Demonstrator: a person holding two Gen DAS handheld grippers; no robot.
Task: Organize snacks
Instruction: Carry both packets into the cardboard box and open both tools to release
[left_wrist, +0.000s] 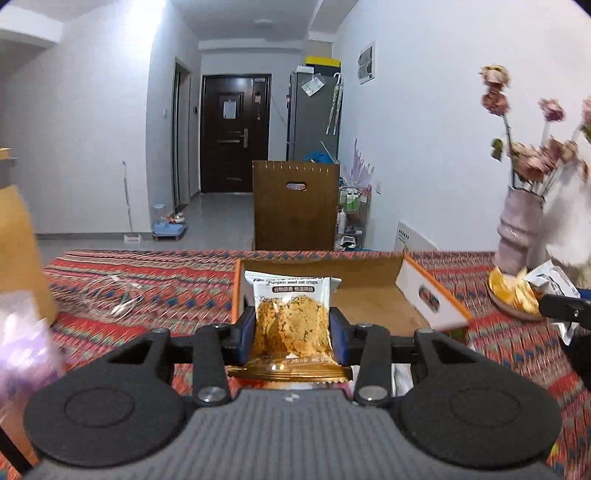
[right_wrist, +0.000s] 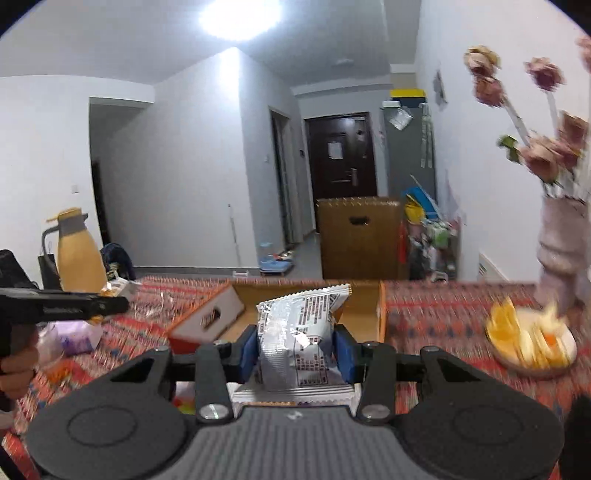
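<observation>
Left hand-held gripper (left_wrist: 291, 334) clamps "Pumpkin seed oat crisps" packet (left_wrist: 290, 314) | right hand-held gripper (right_wrist: 299, 350) pinches silver packet (right_wrist: 295, 336)

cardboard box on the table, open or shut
Open. The cardboard box shows its bare brown inside, and its white flap is swung out to one side, tilted over the patterned tablecloth.
</observation>
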